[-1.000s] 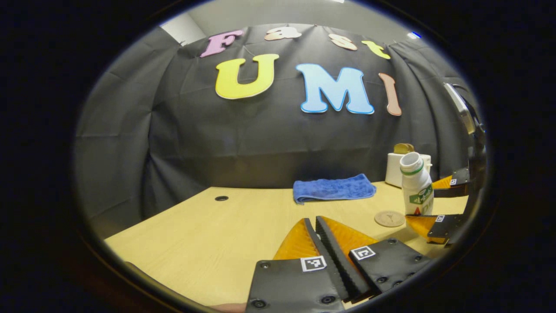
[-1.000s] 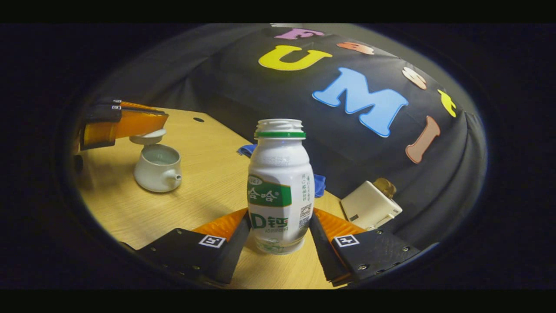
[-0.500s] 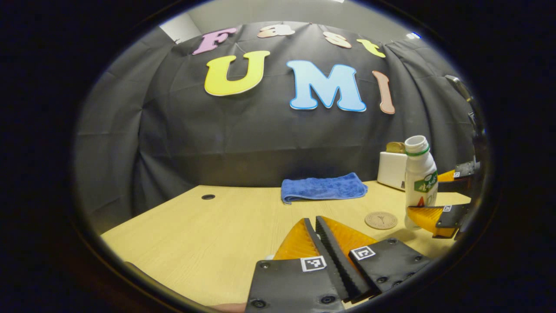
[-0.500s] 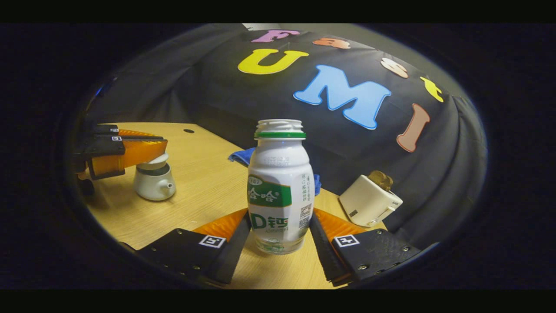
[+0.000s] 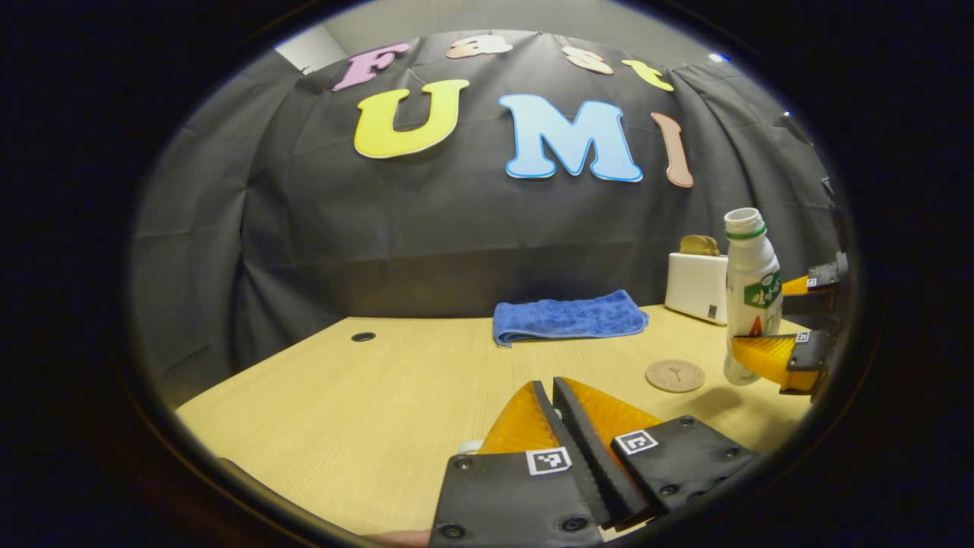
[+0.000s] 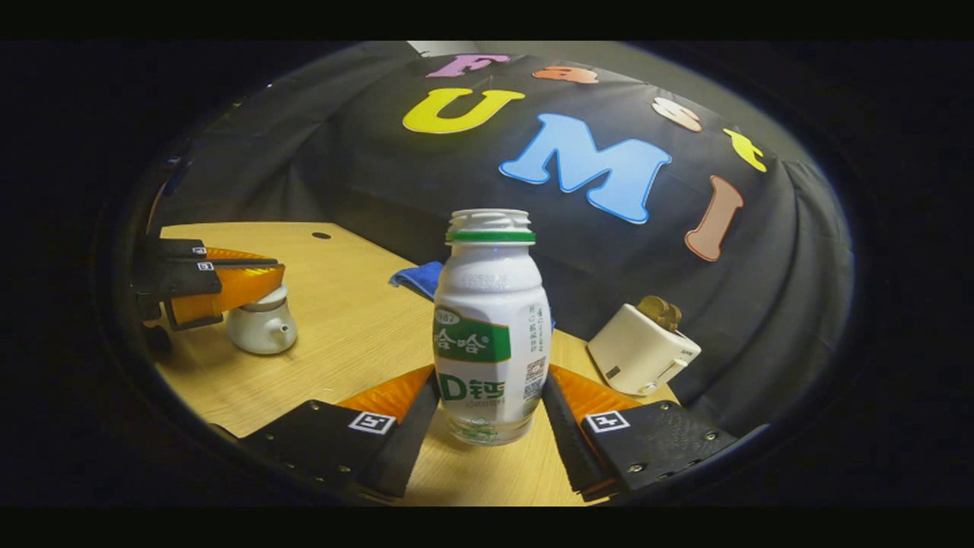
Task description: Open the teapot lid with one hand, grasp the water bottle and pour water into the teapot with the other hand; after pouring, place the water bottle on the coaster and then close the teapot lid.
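The water bottle [image 6: 491, 327] is standing upright and uncapped between the 2 fingers of the right gripper [image 6: 491, 407], whose jaws are pinching its lower body from both sides. In the left gripper view the bottle [image 5: 749, 293] is showing just beside the round coaster [image 5: 675, 375], which is lying flat and bare on the worktop [image 5: 365, 411]; whether the bottle's base is touching the worktop is hard to tell.

The teapot [image 6: 262, 331] is sitting on the worktop [image 6: 342, 335] well apart from the bottle, with its spout pointing toward the bottle's side. The lid [image 6: 270, 295] is resting on top of the pot, and the left gripper [image 6: 278, 272] is reaching over it with its jaws pressed nearly together at the lid. In the left gripper view those jaws [image 5: 549, 388] are standing almost closed, and whether they are nipping the lid's knob cannot be made out.

Farther back, a folded blue towel [image 5: 569, 317] is lying near the wall, with a white toaster [image 5: 695, 284] to its right.
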Demonstrator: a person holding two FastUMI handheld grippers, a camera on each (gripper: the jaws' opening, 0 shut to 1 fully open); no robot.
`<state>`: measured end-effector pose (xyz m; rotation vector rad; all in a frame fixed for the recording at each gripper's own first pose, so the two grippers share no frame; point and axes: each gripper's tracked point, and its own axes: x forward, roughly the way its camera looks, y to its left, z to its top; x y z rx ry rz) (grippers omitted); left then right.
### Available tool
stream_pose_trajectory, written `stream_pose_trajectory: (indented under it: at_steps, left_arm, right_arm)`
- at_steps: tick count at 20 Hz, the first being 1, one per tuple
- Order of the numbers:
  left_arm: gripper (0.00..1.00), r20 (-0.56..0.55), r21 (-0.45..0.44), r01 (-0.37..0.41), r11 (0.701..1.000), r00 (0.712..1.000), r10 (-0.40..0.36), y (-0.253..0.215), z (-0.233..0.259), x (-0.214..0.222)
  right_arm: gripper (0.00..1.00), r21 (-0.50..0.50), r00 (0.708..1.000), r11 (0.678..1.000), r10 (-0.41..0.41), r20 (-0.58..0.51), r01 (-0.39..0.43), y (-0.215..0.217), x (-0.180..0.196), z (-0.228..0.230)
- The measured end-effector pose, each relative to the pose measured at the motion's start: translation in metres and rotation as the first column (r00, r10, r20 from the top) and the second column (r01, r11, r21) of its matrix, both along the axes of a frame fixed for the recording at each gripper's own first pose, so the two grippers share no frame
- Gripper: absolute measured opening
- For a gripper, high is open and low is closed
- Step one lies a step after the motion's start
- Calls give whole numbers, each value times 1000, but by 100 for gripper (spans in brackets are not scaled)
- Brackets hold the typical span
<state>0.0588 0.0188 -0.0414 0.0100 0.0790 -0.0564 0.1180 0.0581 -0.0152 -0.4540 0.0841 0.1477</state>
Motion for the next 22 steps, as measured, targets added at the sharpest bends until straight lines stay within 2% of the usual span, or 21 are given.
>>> stream_pose_trajectory:
  at_steps: [4,5,6,7,8,10,11,12,22]
  left_arm:
    - [9,1,-1,3,1000,1000,-3,0,-3,1]
    - [24,-5,-4,7,1000,1000,-7,0,-5,-1]
    - [9,-5,-6,7,1000,1000,-7,-1,-5,0]
    - [22,-3,-7,8,1000,1000,-8,-2,-5,0]
    - [10,-2,-4,9,1000,1000,-9,-2,-4,-1]
    - [13,4,5,13,1000,1000,-13,-4,-4,-1]
    - [100,9,10,14,1000,1000,-14,-4,-3,-2]
    - [14,14,16,12,1000,1000,-12,-4,0,-2]
    - [13,28,20,7,1000,1000,-7,-3,3,-6]
  right_arm:
    - [76,38,1000,999,6,2,-6,-2,9,6]
    - [76,40,1000,999,5,2,-5,-2,9,7]
    - [76,37,1000,999,1,3,-1,-4,10,7]
    - [76,34,1000,999,-4,4,3,-5,10,9]
    - [76,32,1000,999,-9,5,9,-7,10,9]
    - [76,31,1000,999,-13,4,13,-8,10,10]
    - [76,30,1000,999,-13,3,13,-8,11,11]
    - [76,29,1000,1000,-12,2,12,-8,13,10]
    - [76,40,1000,999,4,-2,-4,-3,15,11]
